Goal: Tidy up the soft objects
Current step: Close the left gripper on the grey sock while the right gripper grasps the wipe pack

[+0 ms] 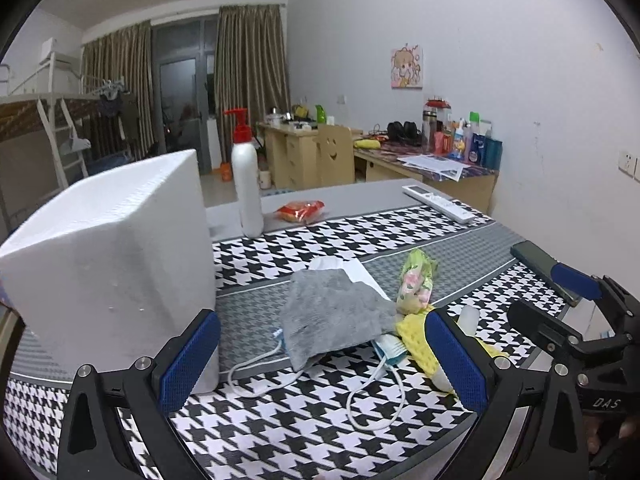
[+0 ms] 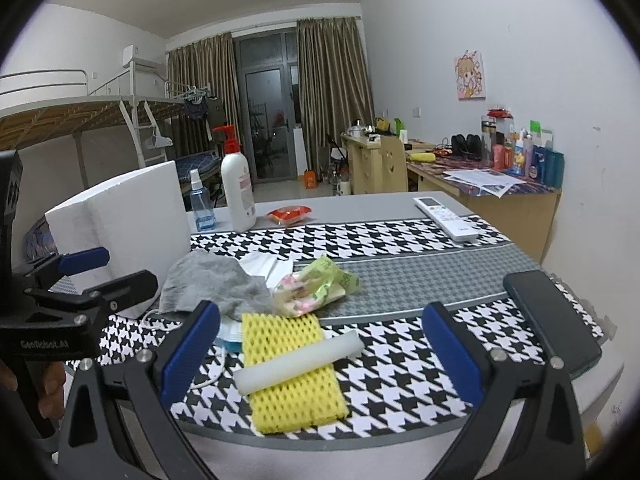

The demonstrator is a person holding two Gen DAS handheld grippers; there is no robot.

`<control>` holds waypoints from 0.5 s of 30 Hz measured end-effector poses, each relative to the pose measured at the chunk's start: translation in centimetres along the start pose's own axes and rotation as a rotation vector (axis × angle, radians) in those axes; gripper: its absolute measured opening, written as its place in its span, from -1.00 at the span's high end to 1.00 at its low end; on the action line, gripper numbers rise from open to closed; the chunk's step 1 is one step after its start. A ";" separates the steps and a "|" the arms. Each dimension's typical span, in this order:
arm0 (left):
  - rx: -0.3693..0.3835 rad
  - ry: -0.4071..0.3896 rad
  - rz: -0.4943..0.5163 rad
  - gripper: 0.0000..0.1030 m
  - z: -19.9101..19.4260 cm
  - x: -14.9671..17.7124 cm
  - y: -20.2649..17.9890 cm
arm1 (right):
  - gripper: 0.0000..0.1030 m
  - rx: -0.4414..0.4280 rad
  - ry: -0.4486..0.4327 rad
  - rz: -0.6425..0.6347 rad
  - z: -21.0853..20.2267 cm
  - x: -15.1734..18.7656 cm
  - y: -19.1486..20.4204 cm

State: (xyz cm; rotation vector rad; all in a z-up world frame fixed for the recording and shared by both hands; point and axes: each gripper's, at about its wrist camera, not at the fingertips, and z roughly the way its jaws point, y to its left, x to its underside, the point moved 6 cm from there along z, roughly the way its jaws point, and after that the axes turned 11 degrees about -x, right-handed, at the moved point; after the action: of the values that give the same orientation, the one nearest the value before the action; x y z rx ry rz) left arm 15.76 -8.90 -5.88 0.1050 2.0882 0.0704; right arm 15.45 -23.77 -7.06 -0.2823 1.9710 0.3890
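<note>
Foam roll (image 2: 298, 361) lies crosswise atop yellow mesh (image 2: 292, 368), directly btwn spread right gripper (image 2: 320, 354) fingers; left gripper (image 1: 320, 360) also spread, farther.

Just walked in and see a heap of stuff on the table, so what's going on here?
A person holds a gripper in each hand over a houndstooth table mat. Both the left gripper and the right gripper are open and hold nothing. In front of them lies a heap of soft things: a grey cloth, a yellow foam net with a white foam stick across it, and a floral packet. A white foam box stands to the left.
</note>
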 end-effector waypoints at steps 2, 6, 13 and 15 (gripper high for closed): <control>-0.004 0.011 -0.001 -0.98 0.5 0.0 -0.1 | -0.99 0.001 0.008 -0.003 0.4 -0.2 -0.3; -0.006 0.050 -0.017 -0.98 1.8 0.0 -0.1 | -0.99 -0.011 0.032 -0.002 1.4 -0.7 -0.7; -0.015 0.102 -0.001 -0.98 3.3 0.2 -0.7 | -0.99 -0.043 0.092 0.001 3.2 -0.9 -1.3; -0.018 0.112 -0.006 -0.98 3.7 0.1 -0.9 | -0.99 -0.052 0.103 -0.005 3.6 -1.0 -1.4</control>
State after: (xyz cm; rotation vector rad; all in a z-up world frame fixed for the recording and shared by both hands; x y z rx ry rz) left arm 18.88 -9.74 -7.93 0.0848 2.1994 0.0934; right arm 19.35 -23.62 -7.70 -0.3468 2.0621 0.4303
